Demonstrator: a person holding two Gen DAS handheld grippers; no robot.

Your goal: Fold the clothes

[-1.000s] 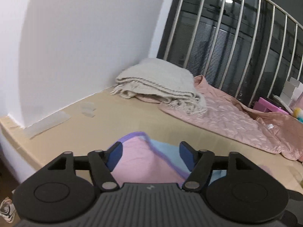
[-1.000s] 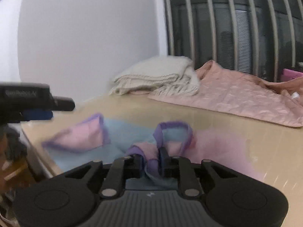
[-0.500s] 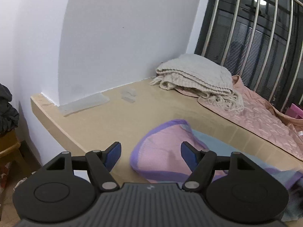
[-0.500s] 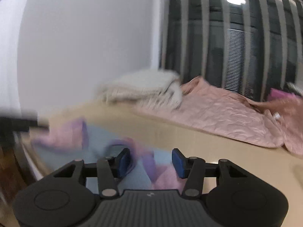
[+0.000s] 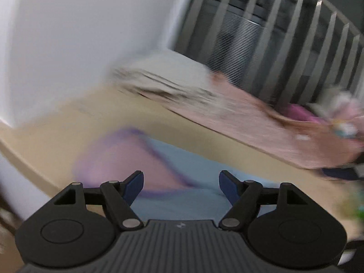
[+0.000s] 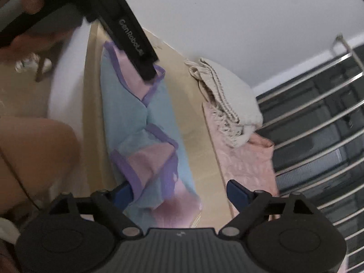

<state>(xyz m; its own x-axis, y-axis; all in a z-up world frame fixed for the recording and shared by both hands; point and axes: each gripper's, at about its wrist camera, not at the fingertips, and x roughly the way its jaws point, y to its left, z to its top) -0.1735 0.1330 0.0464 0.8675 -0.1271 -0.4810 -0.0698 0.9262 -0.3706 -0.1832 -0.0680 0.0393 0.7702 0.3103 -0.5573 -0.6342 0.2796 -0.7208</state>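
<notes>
Garment: a light-blue and pink piece with purple trim lay spread on the worktop, running from between the right tongs out to the left tongs; in the left wrist view its pink, purple-edged part lay just ahead of the left tongs, blurred.
Right tongs: released; the jaws had just been opening and stood wide apart, with the near end of the garment lying between them and neither pad pressing on it. The left pad sat close against the purple trim; contact could not be told.
Left tongs: released, jaws wide apart above the garment, nothing gripped. In the right wrist view the left tongs reached in from the top left, tip over the far pink corner of the garment; whether the tip touched the cloth could not be told.
Worktop: pale beige surface under the garment, bare in a strip just to the right of it.
Pink quilt: spread on the worktop beyond that strip, to the right of the right tongs, apart from the garment.
Folded cream blanket: fringed, resting partly on the far end of the pink quilt, near the white wall.
Metal railing: bars beyond the quilt, at the far right.
Person's leg: bare, at the left of the right tongs, beside the worktop's edge.
</notes>
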